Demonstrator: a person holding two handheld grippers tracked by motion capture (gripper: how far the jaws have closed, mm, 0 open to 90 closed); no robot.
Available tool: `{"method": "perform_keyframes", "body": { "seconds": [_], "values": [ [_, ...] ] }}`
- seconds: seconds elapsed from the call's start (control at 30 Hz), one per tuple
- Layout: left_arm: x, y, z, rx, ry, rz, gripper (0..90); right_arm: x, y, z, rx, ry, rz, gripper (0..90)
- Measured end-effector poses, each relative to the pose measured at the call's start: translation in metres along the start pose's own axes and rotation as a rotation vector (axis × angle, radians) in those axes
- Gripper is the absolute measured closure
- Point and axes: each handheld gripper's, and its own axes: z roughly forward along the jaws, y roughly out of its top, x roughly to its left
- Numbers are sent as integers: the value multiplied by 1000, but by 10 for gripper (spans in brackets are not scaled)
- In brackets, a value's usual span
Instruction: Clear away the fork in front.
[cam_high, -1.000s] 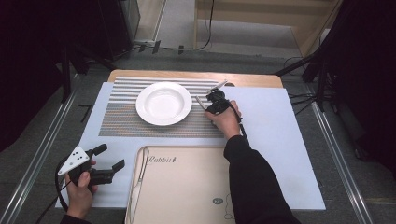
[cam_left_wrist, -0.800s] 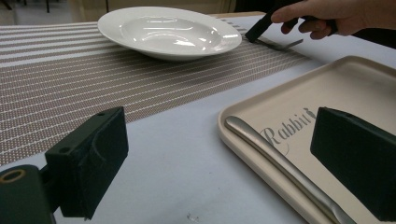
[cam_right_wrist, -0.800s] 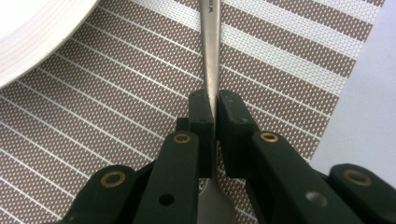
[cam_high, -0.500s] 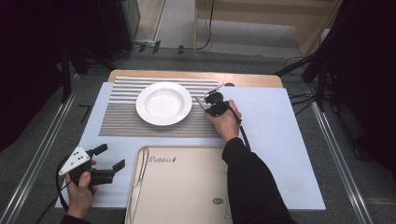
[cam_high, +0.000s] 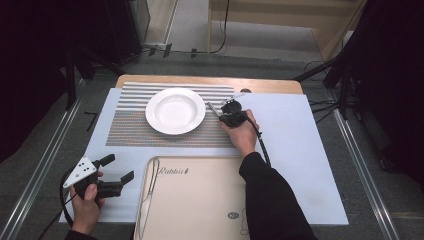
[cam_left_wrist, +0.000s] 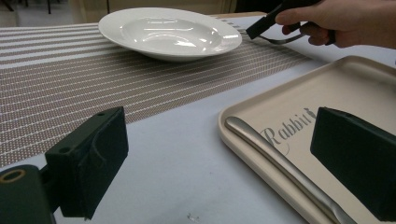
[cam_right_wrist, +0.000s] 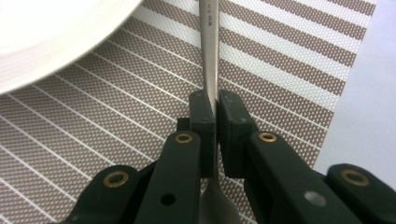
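Right hand-held gripper (cam_right_wrist: 214, 112): clenched on the flat handle of a piece of metal cutlery (cam_right_wrist: 209, 56), pads pressed on either side of the shaft; the right gripper view shows a widening, fork-like neck below the pads, but the working end is hidden, so fork or spoon cannot be settled.
Left hand-held gripper (cam_left_wrist: 224, 154): released, jaws wide apart with nothing between them, hovering low over the counter (cam_high: 305, 140) at the near left corner of the tray.
Where the cutlery is: just to the right of the white soup plate (cam_high: 175, 111), over the striped placemat (cam_high: 130, 127), near the plate's rim but apart from it.
Long axis: the handle runs straight up and away from the jaws in the right gripper view; in the high view it slants toward the upper left, roughly along the plate's right edge.
Pointing: the handle end points away from the hand, the working end back toward the wrist.
Risk, slip: the grip is on a thin, smooth shaft, so the piece may pivot or slide between the pads if tilted.
Risk, plate: swinging left would knock the handle against the plate's rim and shift it.
Risk, placing: let go while tilted, it may land crooked or off the placemat.
Also there: a knife (cam_left_wrist: 280, 168) lies in the beige tray (cam_high: 200, 200).
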Motion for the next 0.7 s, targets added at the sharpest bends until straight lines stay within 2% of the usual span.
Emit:
{"method": "perform_keyframes", "body": {
  "seconds": [0.27, 0.4, 0.7],
  "values": [
    [-1, 3, 0, 6, 18, 11, 42, 3, -4, -8, -41, 16, 4, 839],
    [-6, 11, 1, -6, -5, -7, 42, 4, -8, -16, -77, 34, 4, 839],
    [-22, 28, 7, -8, -34, 4, 43, 4, -24, -31, -132, 59, -10, 839]
  ]
}}
